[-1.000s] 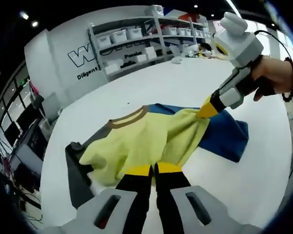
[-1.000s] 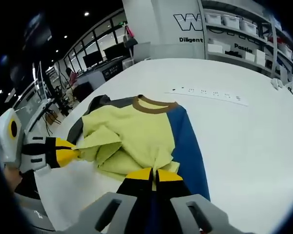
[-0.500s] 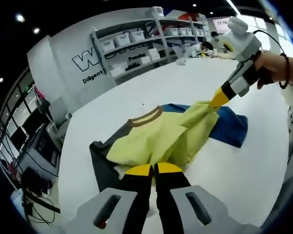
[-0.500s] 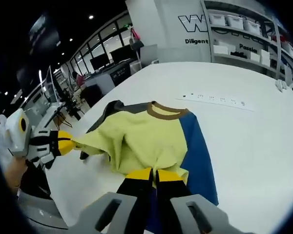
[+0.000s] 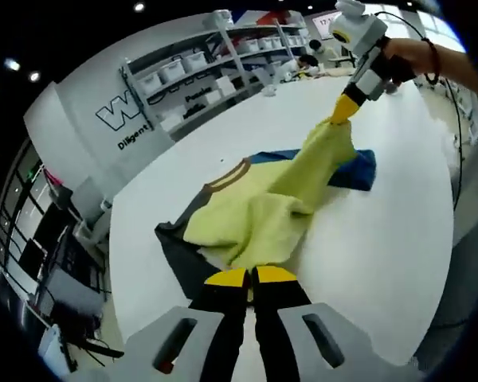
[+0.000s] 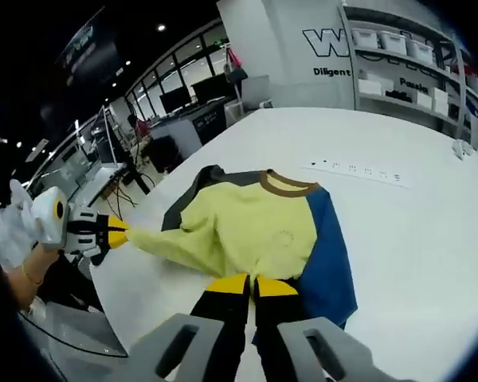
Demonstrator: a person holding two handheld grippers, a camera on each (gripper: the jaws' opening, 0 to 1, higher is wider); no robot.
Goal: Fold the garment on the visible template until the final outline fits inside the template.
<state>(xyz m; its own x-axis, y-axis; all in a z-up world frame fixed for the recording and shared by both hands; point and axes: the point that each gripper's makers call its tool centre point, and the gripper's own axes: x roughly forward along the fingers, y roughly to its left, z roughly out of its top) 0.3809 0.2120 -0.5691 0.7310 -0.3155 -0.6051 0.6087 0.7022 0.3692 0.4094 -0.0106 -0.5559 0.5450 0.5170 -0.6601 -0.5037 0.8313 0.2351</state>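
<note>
A shirt with a yellow front [image 5: 255, 211], brown collar [image 5: 227, 175], blue side [image 5: 354, 171] and dark grey sleeve [image 5: 175, 247] lies on the white table [image 5: 366, 255]. My left gripper [image 5: 251, 276] is shut on the yellow hem at one corner. Far across the table, my right gripper [image 5: 344, 110] is shut on the other corner and holds it lifted. In the right gripper view the shirt [image 6: 247, 227] stretches from my right gripper [image 6: 253, 284] to my left gripper [image 6: 118, 234] by the table edge. The yellow layer hangs taut between them. I cannot make out a template outline.
A white strip with dark marks [image 6: 358, 169] lies beyond the collar [image 6: 285, 184]. Shelves with white bins [image 5: 199, 72] line the far wall. Desks with monitors [image 6: 175, 103] stand past the table's left edge [image 6: 103, 302]. A hand [image 5: 406, 60] holds the right gripper.
The two grippers have drawn apart, each keeping its hold. The bunched yellow layer has been pulled out long and taut between them.
</note>
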